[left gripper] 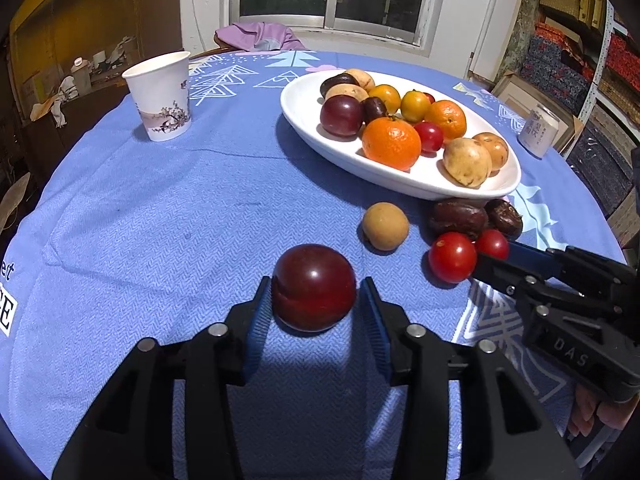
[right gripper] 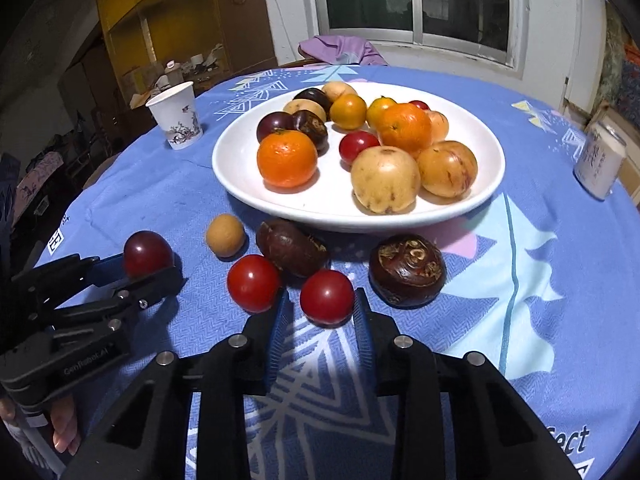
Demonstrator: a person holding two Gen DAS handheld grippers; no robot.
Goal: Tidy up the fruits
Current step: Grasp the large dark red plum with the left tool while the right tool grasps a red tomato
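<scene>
A dark red plum [left gripper: 314, 287] lies on the blue tablecloth between the fingers of my left gripper [left gripper: 314, 300]; the jaws are open, with a gap on its right side. The plum also shows in the right wrist view [right gripper: 147, 253]. My right gripper [right gripper: 322, 312] is open around a red cherry tomato [right gripper: 327, 297], with small gaps both sides. A second tomato [right gripper: 253, 282], a tan round fruit [right gripper: 225, 235] and two dark brown water chestnuts [right gripper: 291, 246] [right gripper: 407, 274] lie before the white plate [right gripper: 240, 184], which holds several fruits.
A paper cup [left gripper: 160, 96] stands at the back left. A white drink can [right gripper: 599, 165] stands at the right near the table's edge. A purple cloth [right gripper: 340, 51] lies behind the table under the window.
</scene>
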